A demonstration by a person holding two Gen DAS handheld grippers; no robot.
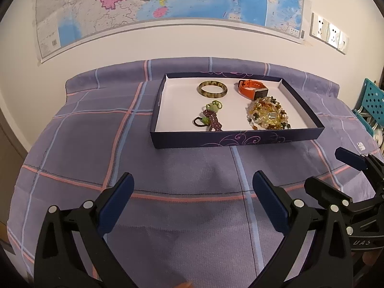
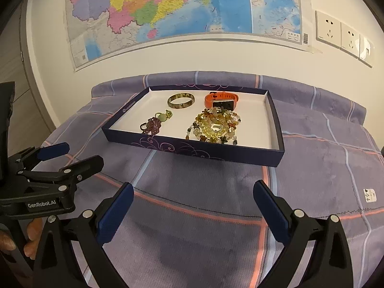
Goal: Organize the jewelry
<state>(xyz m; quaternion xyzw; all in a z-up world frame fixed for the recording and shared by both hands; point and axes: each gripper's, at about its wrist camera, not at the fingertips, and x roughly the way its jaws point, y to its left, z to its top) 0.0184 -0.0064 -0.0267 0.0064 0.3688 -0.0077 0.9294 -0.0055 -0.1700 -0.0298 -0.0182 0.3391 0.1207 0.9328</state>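
Observation:
A shallow dark-blue box (image 1: pixel 230 140) (image 2: pixel 192 150) with a white floor lies on the bed. Inside it lie an olive bangle (image 1: pixel 212 89) (image 2: pixel 180 100), an orange-strapped watch (image 1: pixel 252 88) (image 2: pixel 222 99), a purple and green beaded piece (image 1: pixel 211 117) (image 2: pixel 156 122) and a pile of amber beads (image 1: pixel 267 114) (image 2: pixel 216 126). My left gripper (image 1: pixel 193 180) hovers open over the blanket, short of the box. My right gripper (image 2: pixel 193 190) is open too, level with it and empty. Each shows at the edge of the other's view.
A purple plaid blanket (image 1: pixel 168 168) (image 2: pixel 312 168) covers the bed. A map (image 1: pixel 168 0) and wall sockets (image 2: pixel 340 33) hang on the wall behind. A teal perforated rack (image 1: pixel 372 103) stands at the right. A white tag (image 2: pixel 370 195) lies on the blanket.

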